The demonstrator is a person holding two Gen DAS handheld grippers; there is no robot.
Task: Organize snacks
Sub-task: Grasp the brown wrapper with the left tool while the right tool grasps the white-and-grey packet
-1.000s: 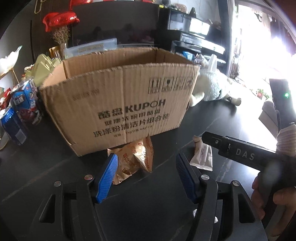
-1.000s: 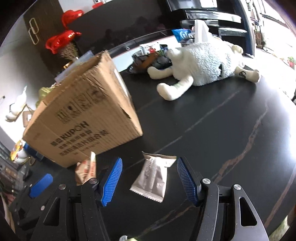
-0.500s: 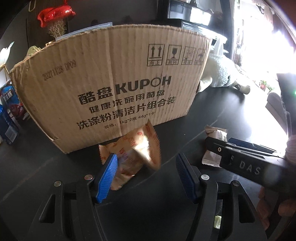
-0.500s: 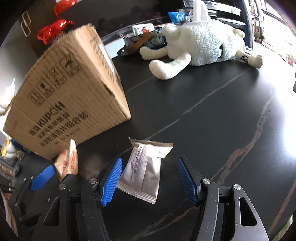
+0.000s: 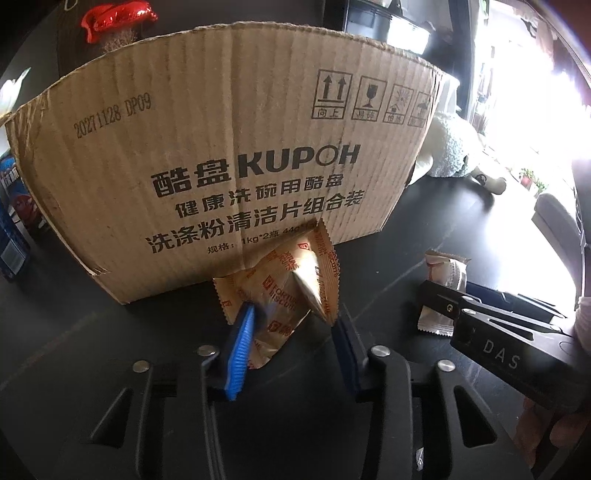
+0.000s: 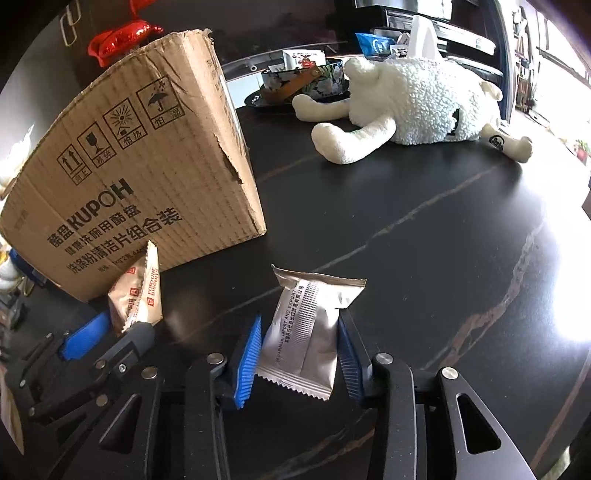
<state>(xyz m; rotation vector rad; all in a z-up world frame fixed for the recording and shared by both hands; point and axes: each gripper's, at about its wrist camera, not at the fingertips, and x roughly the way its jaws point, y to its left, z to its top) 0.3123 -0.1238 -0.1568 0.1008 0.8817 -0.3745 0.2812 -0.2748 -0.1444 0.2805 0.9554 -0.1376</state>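
Observation:
A brown cardboard box (image 5: 236, 155) marked KUPOH stands on the black table; it also shows in the right wrist view (image 6: 140, 177). My left gripper (image 5: 291, 332) is shut on an orange-gold fortune biscuit packet (image 5: 288, 291) just in front of the box; the packet also shows in the right wrist view (image 6: 138, 291). My right gripper (image 6: 301, 350) is shut on a silver snack packet (image 6: 306, 332) lying on the table, right of the box. That packet shows partly behind the right gripper's body in the left wrist view (image 5: 445, 269).
A white plush sheep (image 6: 413, 107) lies at the back right of the table, with a patterned bowl (image 6: 306, 81) behind it. Blue snack packs (image 5: 14, 221) stand left of the box. A red foil ornament (image 5: 118, 18) stands behind the box.
Both grippers moved forward and down over their packets, and the blue pads closed in from wide open onto the packets' sides.

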